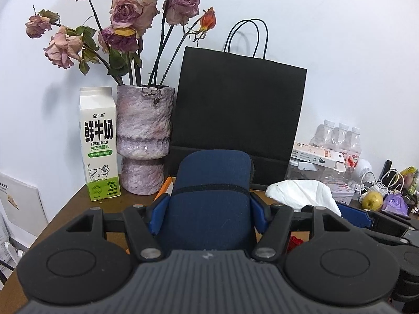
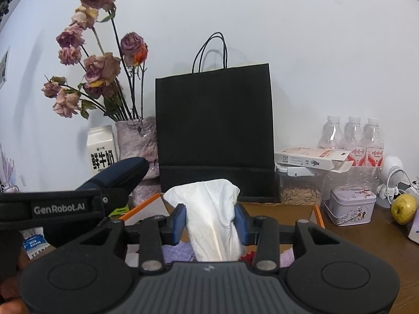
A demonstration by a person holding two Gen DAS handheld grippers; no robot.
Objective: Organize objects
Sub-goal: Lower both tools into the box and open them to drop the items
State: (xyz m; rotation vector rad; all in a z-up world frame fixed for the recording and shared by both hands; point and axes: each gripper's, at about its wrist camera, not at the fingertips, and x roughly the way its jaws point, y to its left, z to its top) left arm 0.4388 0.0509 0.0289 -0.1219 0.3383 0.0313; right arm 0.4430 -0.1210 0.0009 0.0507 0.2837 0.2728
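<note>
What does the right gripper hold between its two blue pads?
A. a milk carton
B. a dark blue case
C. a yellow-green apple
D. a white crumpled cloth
D: in the right wrist view, the right gripper has its blue pads pressed on both sides of the white crumpled cloth; the dark blue case is in the left gripper.

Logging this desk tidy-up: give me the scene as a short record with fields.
left gripper: shut on a dark blue case
right gripper: shut on a white cloth
against the wall: black paper bag, vase of dried roses, milk carton
right side of desk: water bottles, small tin, yellow-green fruit
</note>
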